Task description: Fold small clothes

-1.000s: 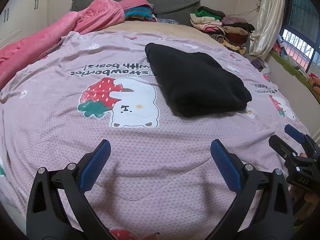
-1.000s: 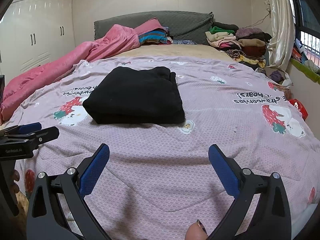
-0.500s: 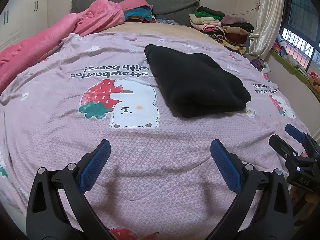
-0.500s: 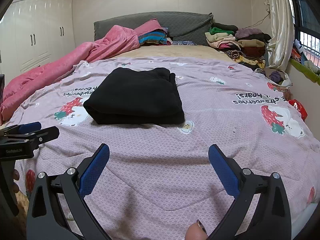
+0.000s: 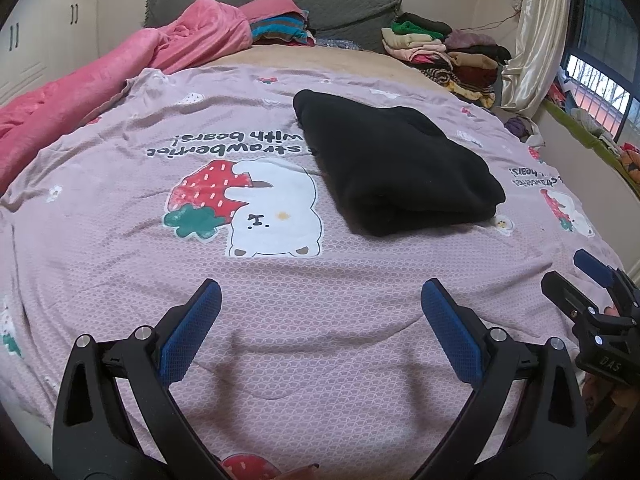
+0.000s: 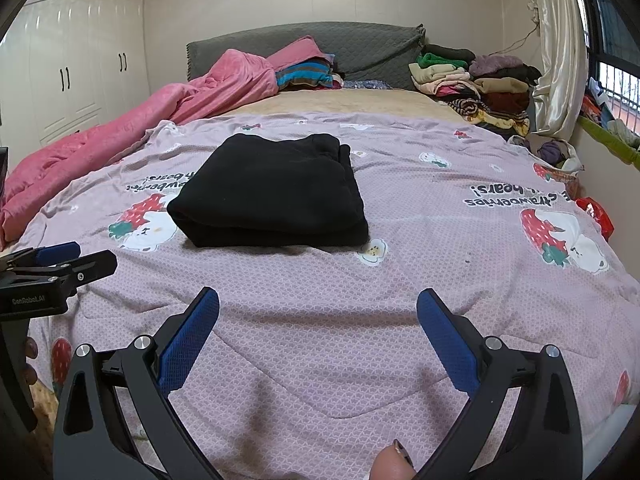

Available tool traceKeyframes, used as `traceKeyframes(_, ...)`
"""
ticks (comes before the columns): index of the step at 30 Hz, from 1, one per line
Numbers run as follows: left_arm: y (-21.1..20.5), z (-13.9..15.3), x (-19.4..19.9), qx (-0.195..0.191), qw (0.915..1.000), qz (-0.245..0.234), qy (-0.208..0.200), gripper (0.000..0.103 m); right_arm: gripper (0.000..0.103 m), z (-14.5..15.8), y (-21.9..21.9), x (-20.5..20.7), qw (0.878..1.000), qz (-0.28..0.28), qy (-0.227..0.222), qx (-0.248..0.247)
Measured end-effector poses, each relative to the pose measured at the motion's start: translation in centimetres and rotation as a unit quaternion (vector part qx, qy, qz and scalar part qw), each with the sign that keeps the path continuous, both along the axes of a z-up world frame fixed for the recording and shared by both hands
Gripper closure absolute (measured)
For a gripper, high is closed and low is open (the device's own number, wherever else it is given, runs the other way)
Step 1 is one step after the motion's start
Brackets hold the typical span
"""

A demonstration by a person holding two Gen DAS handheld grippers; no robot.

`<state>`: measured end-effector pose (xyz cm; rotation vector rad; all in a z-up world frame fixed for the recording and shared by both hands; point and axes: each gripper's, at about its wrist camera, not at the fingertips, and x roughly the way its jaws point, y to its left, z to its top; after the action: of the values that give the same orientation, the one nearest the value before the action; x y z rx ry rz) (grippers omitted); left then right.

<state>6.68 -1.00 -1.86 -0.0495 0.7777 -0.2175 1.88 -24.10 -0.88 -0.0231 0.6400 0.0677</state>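
Observation:
A black garment (image 5: 394, 162) (image 6: 276, 194) lies folded into a thick rectangle on the pink bedspread (image 5: 280, 312) (image 6: 440, 248), mid-bed. My left gripper (image 5: 320, 300) hovers open over the near part of the bed, well short of the garment, nothing between its blue pads. My right gripper (image 6: 318, 308) is likewise open and empty, also near the bed's front edge. Each gripper shows in the other's view: the right one (image 5: 588, 280) at the right edge, the left one (image 6: 60, 260) at the left edge.
A pink blanket (image 6: 132, 128) is heaped along the left side. Stacks of folded clothes (image 6: 480, 80) sit at the far right by the grey headboard (image 6: 360, 44). White wardrobes (image 6: 72, 72) stand left; a curtain (image 6: 556, 48) and window are right. A fingertip (image 6: 394, 464) shows at the bottom.
Both views have crept slightly closer to and lower over the bed; the folded black garment has not moved and both grippers stay open.

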Motion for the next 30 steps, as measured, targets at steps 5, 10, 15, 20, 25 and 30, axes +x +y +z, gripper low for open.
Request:
traceKeyframes(5, 0.0, 0.1, 0.0, 0.000, 1.0000, 0.000, 0.000, 0.009, 0.004, 0.0, 0.0, -0.2, 1.000, -0.001, -0.001, -0.001)
traceKeyframes(10, 0.0, 0.1, -0.1, 0.000, 1.0000, -0.001, -0.001, 0.009, 0.004, 0.0, 0.0, -0.1, 1.000, -0.002, 0.000, -0.001)
traceKeyframes(15, 0.0, 0.1, -0.1, -0.002, 1.0000, -0.004, -0.002, 0.009, 0.004, -0.1, -0.2, -0.3, 1.000, -0.005, -0.001, 0.000)
traceKeyframes(20, 0.1, 0.1, -0.2, 0.001, 1.0000, -0.002, 0.001, 0.009, 0.004, -0.1, -0.5, -0.5, 1.000, -0.019, 0.000, 0.003)
traceKeyframes(25, 0.6, 0.0, -0.1, -0.002, 0.9999, 0.009, 0.009, 0.009, 0.004, -0.1, -1.3, -1.2, 0.999, -0.052, 0.002, 0.010)
traceKeyframes(30, 3.6, 0.4, 0.9, -0.012, 0.9986, 0.043, 0.026, 0.009, 0.004, 0.6, -7.0, -3.5, 0.985, -0.170, -0.005, 0.034)
